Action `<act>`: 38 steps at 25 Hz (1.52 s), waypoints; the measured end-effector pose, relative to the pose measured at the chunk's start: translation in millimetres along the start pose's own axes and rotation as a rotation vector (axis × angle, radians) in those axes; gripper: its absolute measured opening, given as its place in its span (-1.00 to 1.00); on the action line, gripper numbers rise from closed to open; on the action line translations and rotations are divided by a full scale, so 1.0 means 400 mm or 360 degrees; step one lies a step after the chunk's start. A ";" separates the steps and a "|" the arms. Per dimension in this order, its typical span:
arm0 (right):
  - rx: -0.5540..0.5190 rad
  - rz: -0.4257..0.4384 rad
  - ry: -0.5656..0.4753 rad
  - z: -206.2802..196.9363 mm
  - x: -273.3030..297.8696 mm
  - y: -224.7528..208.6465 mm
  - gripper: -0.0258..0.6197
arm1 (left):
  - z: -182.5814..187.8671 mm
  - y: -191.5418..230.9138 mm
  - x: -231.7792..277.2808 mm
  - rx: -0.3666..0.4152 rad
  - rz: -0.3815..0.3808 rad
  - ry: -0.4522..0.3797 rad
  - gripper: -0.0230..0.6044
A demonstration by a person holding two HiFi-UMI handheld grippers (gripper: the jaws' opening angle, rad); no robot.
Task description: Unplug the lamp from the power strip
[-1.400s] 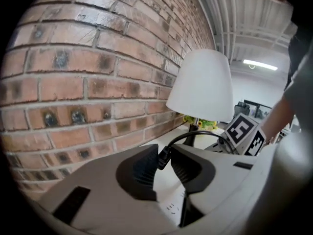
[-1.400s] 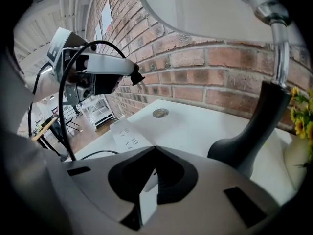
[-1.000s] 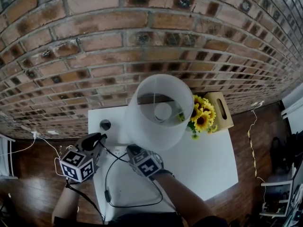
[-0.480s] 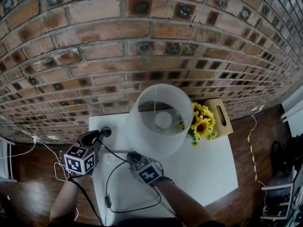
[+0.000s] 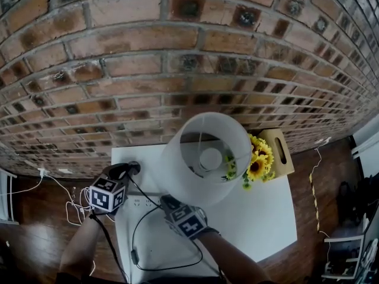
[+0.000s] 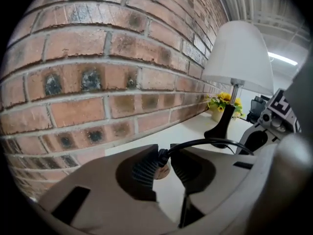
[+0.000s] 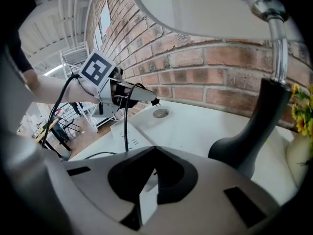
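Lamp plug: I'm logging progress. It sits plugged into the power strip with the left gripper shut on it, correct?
No. The left gripper is shut on the lamp plug, but the plug is out of the power strip, held in the air above the table. The right gripper view shows this.

— Where does the head view sit?
— High up, looking steeply down on the white table (image 5: 260, 212) by the brick wall (image 5: 177, 70).
— And the gripper views?
— Low, close over the table. The left looks along the wall, the right towards it. All three share the lamp (image 5: 204, 158).
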State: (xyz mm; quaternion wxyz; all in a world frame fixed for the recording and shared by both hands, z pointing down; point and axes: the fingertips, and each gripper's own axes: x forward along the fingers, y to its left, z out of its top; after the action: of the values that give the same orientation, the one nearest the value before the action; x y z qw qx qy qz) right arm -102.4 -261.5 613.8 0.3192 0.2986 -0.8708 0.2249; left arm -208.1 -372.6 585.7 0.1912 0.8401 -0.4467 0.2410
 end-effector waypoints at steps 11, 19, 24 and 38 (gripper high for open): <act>0.0018 0.0026 -0.0019 -0.001 0.002 0.005 -0.93 | -0.074 0.018 0.078 -0.0015 -0.0021 0.0173 -0.63; -0.0002 -0.0010 -0.0011 0.004 -0.005 -0.008 -0.92 | -0.112 0.012 0.091 0.0181 -0.0019 0.0383 -0.63; 0.0005 -0.0009 -0.0013 0.004 -0.005 -0.008 -0.92 | -0.108 -0.016 0.080 0.0221 -0.0044 0.0451 -0.61; 0.0013 -0.0004 -0.0027 0.006 -0.005 -0.009 -0.92 | -0.135 -0.021 0.079 0.0503 -0.0082 0.0596 -0.44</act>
State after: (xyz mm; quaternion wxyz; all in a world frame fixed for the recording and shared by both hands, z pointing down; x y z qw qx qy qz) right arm -99.8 -265.0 611.5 0.3109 0.3029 -0.8722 0.2255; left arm -198.4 -360.0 647.0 0.1430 0.8115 -0.3386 0.4543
